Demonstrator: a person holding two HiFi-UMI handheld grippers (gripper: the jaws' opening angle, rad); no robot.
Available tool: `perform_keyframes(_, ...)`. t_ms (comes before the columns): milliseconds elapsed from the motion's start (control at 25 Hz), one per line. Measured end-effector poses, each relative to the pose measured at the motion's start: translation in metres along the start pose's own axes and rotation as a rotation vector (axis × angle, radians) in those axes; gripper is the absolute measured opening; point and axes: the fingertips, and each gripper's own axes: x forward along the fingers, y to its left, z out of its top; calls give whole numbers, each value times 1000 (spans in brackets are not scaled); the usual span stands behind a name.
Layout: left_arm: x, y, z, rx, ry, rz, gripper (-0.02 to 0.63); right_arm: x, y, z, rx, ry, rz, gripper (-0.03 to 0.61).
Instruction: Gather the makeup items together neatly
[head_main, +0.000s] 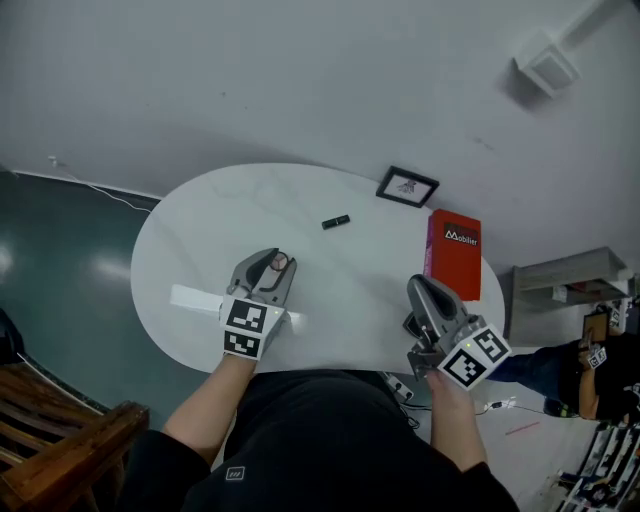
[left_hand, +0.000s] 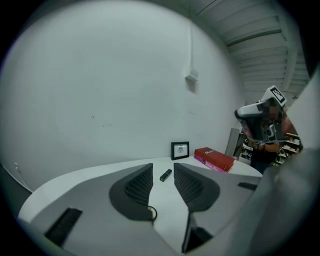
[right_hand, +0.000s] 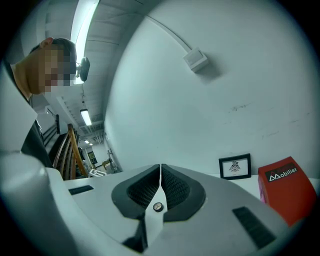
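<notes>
The left claw (head_main: 272, 262) has its two jaws spread apart, and nothing is in them. It hangs over the near side of the white table (head_main: 190, 230). The right claw (right_hand: 160, 170) has its jaws pressed together, and it holds nothing too. It sits by the near edge of the table, on the right.

I think the grab could go wrong. The little black makeup stick (head_main: 336, 222) is small and lies flat on a smooth top. If a jaw bumps it first, it may slide or roll away. If the claw pinches only one end, the stick may spin out.

The stick is short, thin and dark. I cannot tell what kind of makeup it is. It lies alone near the middle of the table, well apart from both claws, and the left claw's gap points at it. Behind it are a small picture frame (head_main: 407, 187) and a red box (head_main: 453, 250), near the stick but not touching it. I see no other makeup.
</notes>
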Motion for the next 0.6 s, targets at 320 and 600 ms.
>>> perform_keyframes(320, -25, -29, 55, 52, -86, -42, 39, -13, 1, 13, -57, -41, 29, 37)
perform_keyframes(600, -23, -76, 72, 11, -84, -35, 28, -47, -25, 30, -97, -70, 54, 37)
